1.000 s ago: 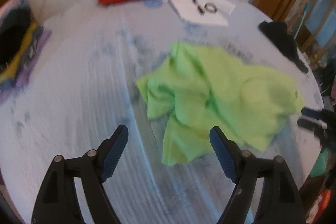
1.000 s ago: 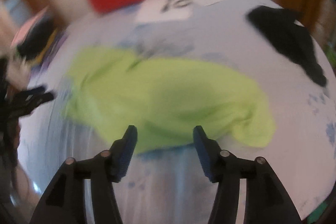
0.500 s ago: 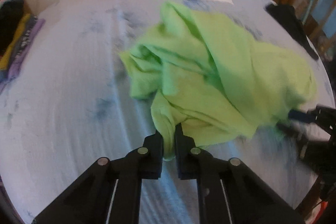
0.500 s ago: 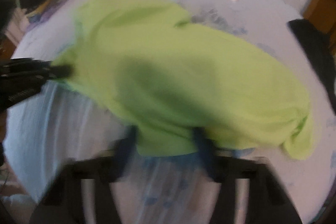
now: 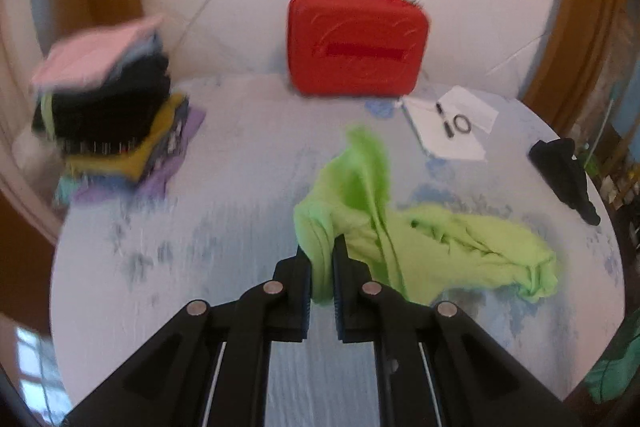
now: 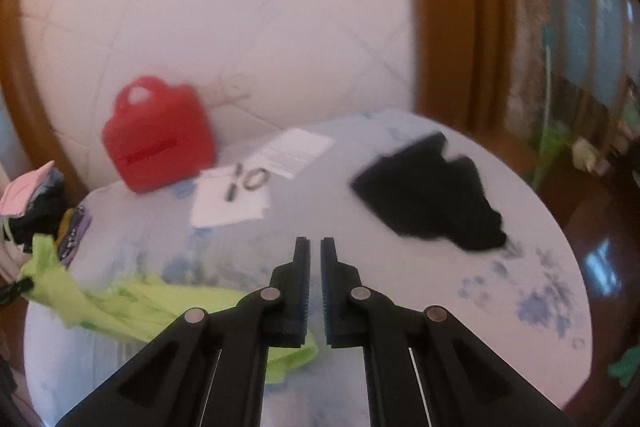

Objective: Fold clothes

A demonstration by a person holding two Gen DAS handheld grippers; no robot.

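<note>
- A bunched fold of the lime-green shirt (image 5: 420,239) is pinched between the nearly closed fingers of the left tongs (image 5: 320,267), and that part is lifted off the round pale-blue desk (image 5: 200,227).
- The rest of the shirt is draped on the desk, in front of the red case (image 5: 358,43).
- The right tongs (image 6: 315,259) are seen almost closed, with a thin gap; whether cloth is held cannot be told, though the shirt's edge (image 6: 132,303) lies beneath them.
- A black garment (image 6: 432,195) is laid right of the case, a stack of folded clothes (image 5: 108,107) left of it.
</note>
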